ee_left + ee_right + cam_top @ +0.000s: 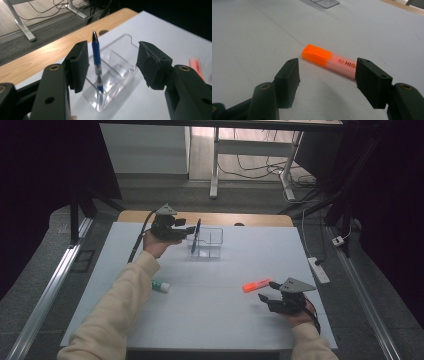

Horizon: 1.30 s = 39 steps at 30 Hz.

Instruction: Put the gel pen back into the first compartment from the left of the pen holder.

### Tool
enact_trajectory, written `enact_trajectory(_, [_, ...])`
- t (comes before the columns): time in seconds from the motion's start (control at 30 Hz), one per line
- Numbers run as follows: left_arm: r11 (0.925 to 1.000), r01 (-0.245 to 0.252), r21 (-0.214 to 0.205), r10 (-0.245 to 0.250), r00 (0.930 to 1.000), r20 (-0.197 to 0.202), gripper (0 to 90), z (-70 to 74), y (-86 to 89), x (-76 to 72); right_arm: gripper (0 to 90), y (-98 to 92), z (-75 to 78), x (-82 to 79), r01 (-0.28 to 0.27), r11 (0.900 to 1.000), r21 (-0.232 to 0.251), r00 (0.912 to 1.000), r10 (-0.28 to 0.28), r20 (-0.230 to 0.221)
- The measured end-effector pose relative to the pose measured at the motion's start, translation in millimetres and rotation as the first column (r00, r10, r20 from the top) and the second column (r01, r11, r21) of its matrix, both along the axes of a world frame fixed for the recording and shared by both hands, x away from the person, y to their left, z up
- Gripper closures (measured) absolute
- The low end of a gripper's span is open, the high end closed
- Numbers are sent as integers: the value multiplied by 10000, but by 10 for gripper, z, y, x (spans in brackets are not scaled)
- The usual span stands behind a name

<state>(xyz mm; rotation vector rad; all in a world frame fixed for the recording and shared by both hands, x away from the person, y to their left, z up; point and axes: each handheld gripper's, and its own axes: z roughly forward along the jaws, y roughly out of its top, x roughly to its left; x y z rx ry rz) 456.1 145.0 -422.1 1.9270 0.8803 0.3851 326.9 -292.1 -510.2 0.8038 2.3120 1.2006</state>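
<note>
Between the jaws of our left gripper [112, 66] there is open space: they stand apart and grip nothing. The blue pen [98, 67] stands just beside the left jaw in the left gripper view, seemingly not pressed by either pad. It leans nearly upright in the end compartment of the clear plastic organizer [117, 72], its tip up. From the high view, our left gripper [189, 231] sits at the left end of the organizer [210, 242], with the pen [195, 236] tilted against that end.

Our right gripper [327, 82] also has its jaws wide apart and empty. The orange highlighter [329, 61] lies flat on the white table [249, 37] just beyond the jaws, its far end passing behind the right jaw; we cannot tell whether it touches. In the high view our right gripper [265, 291] rests low beside the highlighter [256, 285].

A small white tube with a green end [161, 285] lies by our left sleeve [120, 305].
</note>
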Motion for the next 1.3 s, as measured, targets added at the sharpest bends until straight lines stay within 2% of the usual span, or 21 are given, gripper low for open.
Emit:
enact_trajectory(0.1, [10000,94,-4,-94,9999,-62,421,3,49,-94,363,-2,-1,2,7,10000,-2,10000,-7,-1])
enact_trajectory(0.23, [9996,85,261,-84,10000,-38,413,22,103,-219,364,-5,2,0,16,10000,6,10000,-16,-3])
enact_trajectory(0.37, [9989,-122,457,130,9998,-181,403,19,175,-350,363,-5,2,-1,25,10000,-9,10000,-25,-2])
enact_trajectory(0.7, [9984,-430,361,442,9985,-329,386,-37,442,-734,364,-6,3,-4,42,10000,-52,10000,-42,8])
enact_trajectory(0.8, [9982,-523,300,533,9980,-348,386,-91,514,-882,363,-10,6,-4,73,10000,-47,10000,-73,6])
enact_trajectory(0.93, [9966,-490,663,511,9982,-306,380,-183,593,-1086,364,-9,4,-1,69,10000,-62,10000,-69,9])
enact_trajectory(1.07, [9965,-384,748,410,9986,-338,378,-277,665,-1281,363,-10,12,-6,72,9999,-86,10000,-72,38])
enact_trajectory(1.3, [9934,-355,1090,398,9985,-377,376,-426,703,-1475,363,-8,6,-1,34,10000,-89,10000,-34,29])
